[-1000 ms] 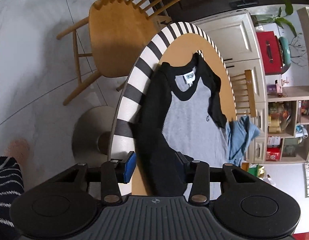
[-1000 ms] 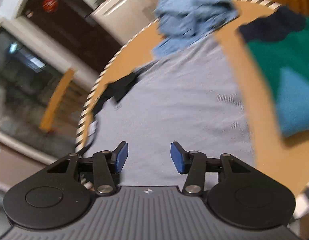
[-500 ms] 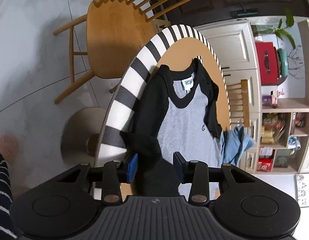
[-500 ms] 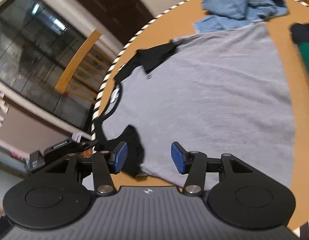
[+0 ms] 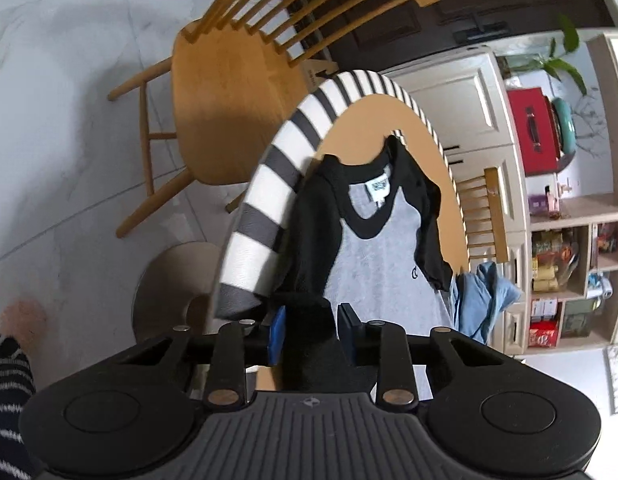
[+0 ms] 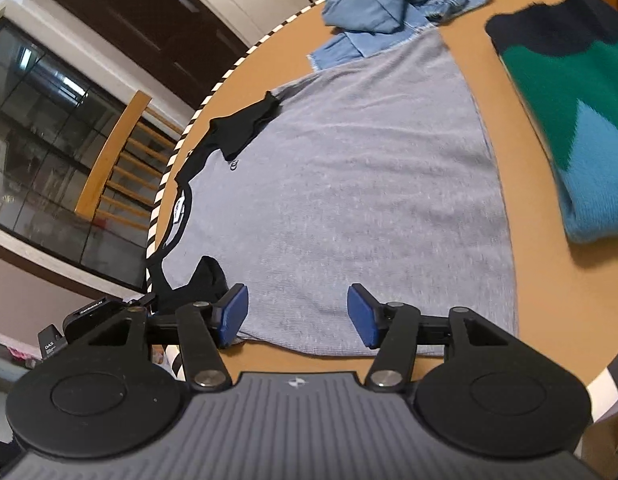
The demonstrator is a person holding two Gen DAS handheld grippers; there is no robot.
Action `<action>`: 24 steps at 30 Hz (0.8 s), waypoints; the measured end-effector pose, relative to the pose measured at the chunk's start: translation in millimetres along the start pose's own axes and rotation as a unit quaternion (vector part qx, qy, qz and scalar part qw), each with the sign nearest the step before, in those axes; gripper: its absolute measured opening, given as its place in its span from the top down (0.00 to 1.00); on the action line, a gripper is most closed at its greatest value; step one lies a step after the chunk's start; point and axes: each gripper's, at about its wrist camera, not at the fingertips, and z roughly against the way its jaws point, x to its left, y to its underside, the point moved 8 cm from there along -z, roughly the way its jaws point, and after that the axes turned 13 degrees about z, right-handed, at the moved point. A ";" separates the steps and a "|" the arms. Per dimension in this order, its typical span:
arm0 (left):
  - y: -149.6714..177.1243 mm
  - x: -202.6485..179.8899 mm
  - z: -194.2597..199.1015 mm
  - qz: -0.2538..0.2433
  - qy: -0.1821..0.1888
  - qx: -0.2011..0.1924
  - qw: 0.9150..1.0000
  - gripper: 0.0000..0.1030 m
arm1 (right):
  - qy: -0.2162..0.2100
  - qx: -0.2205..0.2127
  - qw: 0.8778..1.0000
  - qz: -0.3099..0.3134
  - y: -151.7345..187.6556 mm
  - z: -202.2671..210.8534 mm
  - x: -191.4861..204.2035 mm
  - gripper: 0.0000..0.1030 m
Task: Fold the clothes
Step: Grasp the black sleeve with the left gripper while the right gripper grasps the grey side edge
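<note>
**Q:** On the round table, where do the two grippers sit relative to the shirt?

**A:** At the shirt's near black sleeve [image 5: 309,344], the left gripper [image 5: 311,330] has its blue pads closed in on the dark fabric, pinching it between them. The right gripper [image 6: 297,314] hovers low over the grey shirt [image 6: 349,184] at its side edge, jaws spread wide, with nothing between the pads; its left pad is just beside the bunched black sleeve.

**Q:** How does the shirt lie, and what surrounds it?

**A:** It lies flat on the tan tabletop [image 6: 549,280], collar and white neck label toward the striped rim [image 5: 269,200]. The far black sleeve [image 6: 245,128] is crumpled onto the grey body. Touching the shirt's hem is a heap of blue clothing [image 6: 393,4]. Beside the shirt's other long edge, apart from it, rests a folded green and blue sweater [image 6: 569,120].

**Q:** And the room beyond the shirt?

**A:** Past the collar end stands a wooden spindle-back chair [image 5: 229,100] on pale floor tiles. A second wooden chair [image 6: 109,168] is tucked against the rim near the far sleeve. White cabinets [image 5: 461,104] and open shelves [image 5: 569,260] stand beyond the table. Bare tabletop shows between shirt and sweater, and in a narrow band along the rim by the collar.
</note>
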 end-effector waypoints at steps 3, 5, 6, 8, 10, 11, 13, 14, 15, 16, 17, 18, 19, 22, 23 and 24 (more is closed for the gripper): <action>4.5 -2.0 -2.1 -0.008 -0.006 0.005 1.000 0.78 | 0.008 -0.011 0.999 -0.036 6.8 5.1 -17.0 0.45; 5.0 2.4 -1.5 -0.006 -0.008 0.008 1.000 0.89 | 0.005 -0.020 0.996 -0.090 16.9 15.4 -37.6 0.44; 5.1 4.5 -1.1 -0.005 -0.009 0.010 1.000 0.90 | 0.004 -0.024 0.992 -0.121 23.7 20.6 -48.5 0.44; 3.1 6.6 0.0 -0.002 -0.010 0.008 1.000 0.91 | 0.005 -0.032 0.984 -0.178 37.8 29.2 -69.7 0.43; 2.5 4.4 0.5 -0.004 -0.011 0.012 1.000 0.92 | 0.008 -0.037 0.972 -0.232 52.3 36.2 -89.8 0.42; 2.8 2.2 1.0 -0.009 -0.010 0.012 1.000 0.91 | 0.013 -0.039 0.966 -0.254 60.0 37.7 -98.6 0.41; 3.5 -1.7 1.0 -0.017 -0.012 0.014 1.000 0.92 | 0.014 -0.040 0.956 -0.291 72.3 35.7 -110.2 0.40; 4.2 -3.1 0.8 -0.018 -0.012 0.015 1.000 0.92 | 0.013 -0.041 0.951 -0.306 77.3 32.6 -113.7 0.40; 4.2 -3.8 0.6 -0.018 -0.013 0.016 1.000 0.92 | 0.012 -0.041 0.946 -0.320 82.4 29.5 -117.3 0.40; 4.2 -4.5 0.4 -0.017 -0.014 0.018 1.000 0.92 | 0.012 -0.043 0.942 -0.333 86.3 25.7 -120.1 0.41; 3.9 -5.0 0.5 -0.019 -0.014 0.019 1.000 0.92 | 0.011 -0.047 0.938 -0.343 88.2 21.4 -121.2 0.46; 3.6 -5.6 0.5 -0.020 -0.015 0.020 0.999 0.92 | 0.011 -0.053 0.934 -0.354 89.2 17.1 -121.8 0.47; 3.2 -5.7 0.8 -0.021 -0.016 0.020 0.999 0.92 | 0.011 -0.058 0.930 -0.364 90.2 12.8 -122.3 0.48; 4.4 -8.0 1.9 -0.033 -0.019 0.021 0.999 0.92 | 0.008 -0.066 0.922 -0.380 89.4 2.1 -119.5 0.57; 5.3 -8.9 2.2 -0.040 -0.020 0.021 0.999 0.92 | 0.011 -0.068 0.923 -0.380 87.6 0.0 -117.6 0.58; 6.2 -9.6 2.4 -0.044 -0.019 0.022 0.999 0.92 | 0.016 -0.072 0.923 -0.377 85.3 -1.7 -116.2 0.58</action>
